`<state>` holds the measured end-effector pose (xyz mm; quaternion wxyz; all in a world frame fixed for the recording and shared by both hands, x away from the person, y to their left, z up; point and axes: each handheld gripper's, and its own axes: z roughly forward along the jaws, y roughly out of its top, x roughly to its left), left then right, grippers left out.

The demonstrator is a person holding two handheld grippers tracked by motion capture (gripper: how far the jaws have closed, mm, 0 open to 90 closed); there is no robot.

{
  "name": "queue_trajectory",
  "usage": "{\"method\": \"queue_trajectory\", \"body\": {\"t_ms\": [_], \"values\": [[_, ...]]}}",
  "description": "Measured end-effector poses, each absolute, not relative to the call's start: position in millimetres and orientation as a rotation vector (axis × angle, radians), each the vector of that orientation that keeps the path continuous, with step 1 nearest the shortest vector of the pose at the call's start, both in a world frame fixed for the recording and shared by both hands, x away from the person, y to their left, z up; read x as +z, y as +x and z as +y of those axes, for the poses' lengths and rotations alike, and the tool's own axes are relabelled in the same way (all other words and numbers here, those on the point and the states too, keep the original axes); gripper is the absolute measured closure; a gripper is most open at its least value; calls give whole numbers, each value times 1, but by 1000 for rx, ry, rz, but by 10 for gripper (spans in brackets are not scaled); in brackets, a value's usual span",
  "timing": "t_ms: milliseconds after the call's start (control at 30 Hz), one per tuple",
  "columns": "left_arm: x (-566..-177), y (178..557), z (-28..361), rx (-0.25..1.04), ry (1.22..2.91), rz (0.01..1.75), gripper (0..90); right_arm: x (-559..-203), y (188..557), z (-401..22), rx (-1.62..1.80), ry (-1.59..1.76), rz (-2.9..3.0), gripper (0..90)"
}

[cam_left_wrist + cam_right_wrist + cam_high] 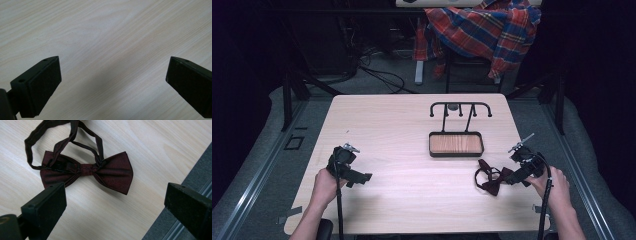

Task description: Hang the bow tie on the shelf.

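A dark red bow tie (490, 180) (87, 170) with a looped neck strap lies flat on the light wooden table (402, 150) near its right front edge. My right gripper (515, 176) (115, 202) hovers just right of it, open, its jaws wide apart with the tie a little ahead of them. My left gripper (357, 176) (113, 77) is open at the table's left front over bare wood, nothing between its jaws. A black stand (460, 111) with hooked arms rises from a wood-floored tray (456, 145) at centre right.
The table's right edge and grey floor (195, 170) lie close beside the right gripper. A plaid shirt (484, 30) hangs over a chair behind the table. Cables run across the floor at the back.
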<state>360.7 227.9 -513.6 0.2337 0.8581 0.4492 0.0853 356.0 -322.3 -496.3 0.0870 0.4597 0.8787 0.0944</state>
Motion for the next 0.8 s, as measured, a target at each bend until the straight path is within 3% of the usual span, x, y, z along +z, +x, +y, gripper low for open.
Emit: {"method": "queue_trajectory", "body": {"t_ms": [533,800], "values": [[-514,360,228,216,2346,1231,1,-494,361,-306,324,1343,2667,23],[-515,361,228,211,2347,1236,1,-498,362,-297,379,1281,2669,70]]}}
